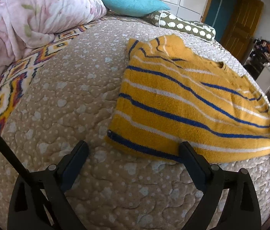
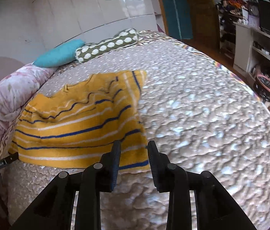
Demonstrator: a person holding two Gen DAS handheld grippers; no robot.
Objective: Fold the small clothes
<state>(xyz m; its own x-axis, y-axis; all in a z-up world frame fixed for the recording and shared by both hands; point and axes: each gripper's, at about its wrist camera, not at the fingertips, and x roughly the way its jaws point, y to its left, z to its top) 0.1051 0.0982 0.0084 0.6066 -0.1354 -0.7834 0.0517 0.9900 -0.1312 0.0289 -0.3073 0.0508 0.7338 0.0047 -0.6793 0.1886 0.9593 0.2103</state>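
A small yellow sweater [image 1: 188, 103] with blue and white stripes lies flat on the quilted beige bedspread [image 1: 67, 99], its sleeves folded in over the body. My left gripper [image 1: 134, 147] is wide open and empty, hovering at the sweater's near hem corner. In the right wrist view the sweater [image 2: 81, 122] lies left of centre. My right gripper [image 2: 134, 147] is open with a narrow gap, empty, just above the sweater's near right corner. The view is blurred by motion.
A pink floral duvet [image 1: 29, 17] is bunched at the bed's left. A teal pillow [image 1: 133, 2] and a polka-dot bolster [image 1: 184, 25] lie at the head. A wooden door [image 1: 238, 25] and cluttered shelves [image 2: 259, 53] stand to the right of the bed.
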